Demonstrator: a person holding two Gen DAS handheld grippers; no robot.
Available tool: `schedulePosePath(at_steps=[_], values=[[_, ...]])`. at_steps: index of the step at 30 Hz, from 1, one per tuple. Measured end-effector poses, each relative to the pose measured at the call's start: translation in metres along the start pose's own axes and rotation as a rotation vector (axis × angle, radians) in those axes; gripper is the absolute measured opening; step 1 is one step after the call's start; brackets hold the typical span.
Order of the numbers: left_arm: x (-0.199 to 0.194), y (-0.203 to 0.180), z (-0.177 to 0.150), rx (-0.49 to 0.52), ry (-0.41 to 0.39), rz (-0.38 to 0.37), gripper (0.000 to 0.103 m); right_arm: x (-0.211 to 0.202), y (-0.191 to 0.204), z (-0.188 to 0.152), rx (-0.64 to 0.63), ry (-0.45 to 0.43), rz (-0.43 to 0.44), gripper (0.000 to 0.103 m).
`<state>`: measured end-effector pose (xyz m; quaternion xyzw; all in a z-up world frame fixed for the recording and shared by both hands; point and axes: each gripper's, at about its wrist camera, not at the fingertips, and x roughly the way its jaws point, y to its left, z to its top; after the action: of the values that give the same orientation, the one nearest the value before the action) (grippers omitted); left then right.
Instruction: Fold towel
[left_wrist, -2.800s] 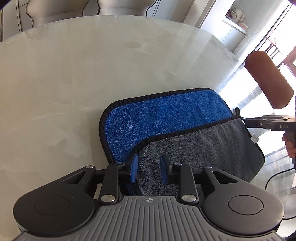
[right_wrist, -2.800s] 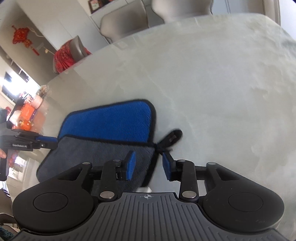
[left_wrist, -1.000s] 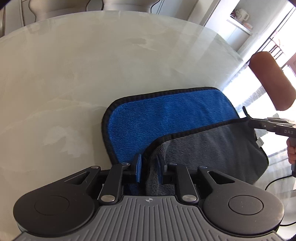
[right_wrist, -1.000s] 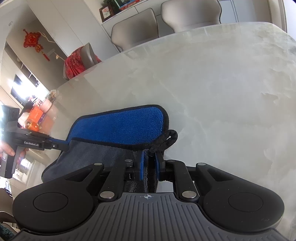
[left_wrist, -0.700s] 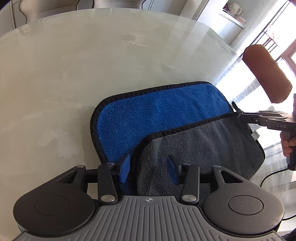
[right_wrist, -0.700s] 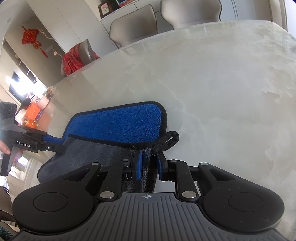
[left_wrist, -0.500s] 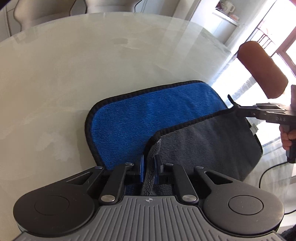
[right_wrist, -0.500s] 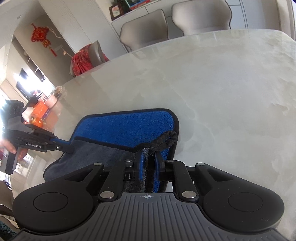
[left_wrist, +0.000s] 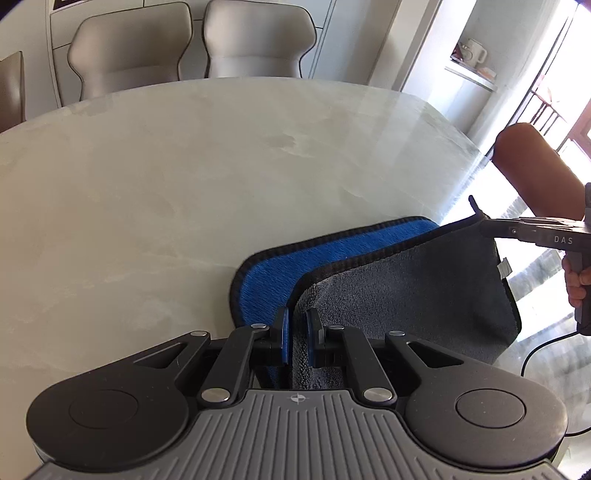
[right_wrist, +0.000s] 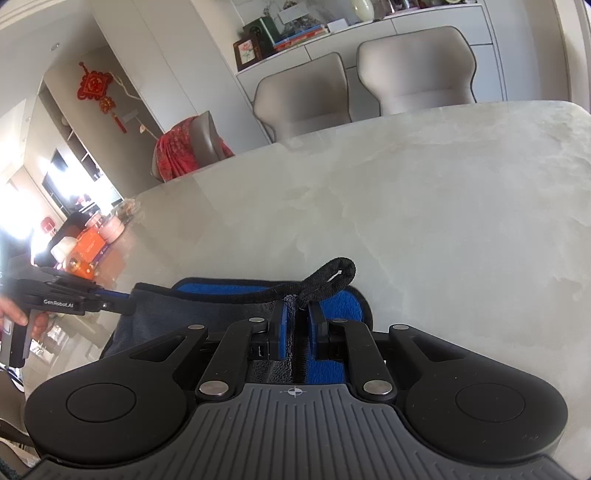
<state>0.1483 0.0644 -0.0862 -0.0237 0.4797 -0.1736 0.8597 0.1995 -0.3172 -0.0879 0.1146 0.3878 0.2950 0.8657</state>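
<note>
- We had the towel (left_wrist: 406, 288) sitting at the near edge of the pale marble tabletop (left_wrist: 184, 192), grey side folded up over the blue side, black trim all around.
- Our left gripper (left_wrist: 298, 334) was clamped down on the grey layer's corner, blue pads pinching the cloth between them, and that corner was lifted off the blue layer underneath.
- Our right gripper (right_wrist: 296, 326) was closed on the opposite corner, right by the black hanging loop (right_wrist: 328, 278), which stuck up past the pads.
- From the left wrist view we could see the right gripper out to the side with its tip on the towel's far corner, so the top edge ran between the two, raised off the tabletop.
- A strip of blue showed beyond the grey edge in both views.
- The grey flap drooped a bit toward the tabletop edge on the right, with a small white tag (left_wrist: 504, 266) on that side.
- Two beige chairs (left_wrist: 192, 44) stood at the far side of the tabletop.
</note>
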Motion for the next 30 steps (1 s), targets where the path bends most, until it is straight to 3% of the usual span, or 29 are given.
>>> schedulePosePath(at_steps=[10,16,23,27,30], values=[[0.019,0.001,0.023,0.041,-0.004,0.041,0.009,0.034,-0.018,0.010,-0.009,0.053,-0.051,0.013],[0.033,0.002,0.015,0.055,0.045,0.113,0.019,0.050,-0.015,0.008,-0.062,0.117,-0.087,0.015],[0.026,0.007,0.004,0.052,0.036,0.163,0.026,0.050,-0.009,0.007,-0.087,0.101,-0.100,0.015],[0.024,0.004,0.000,0.050,0.030,0.160,0.026,0.051,-0.005,0.007,-0.126,0.109,-0.181,0.017],[0.017,-0.007,-0.001,0.062,0.006,0.124,0.028,0.035,0.009,0.007,-0.151,0.032,-0.200,0.017]])
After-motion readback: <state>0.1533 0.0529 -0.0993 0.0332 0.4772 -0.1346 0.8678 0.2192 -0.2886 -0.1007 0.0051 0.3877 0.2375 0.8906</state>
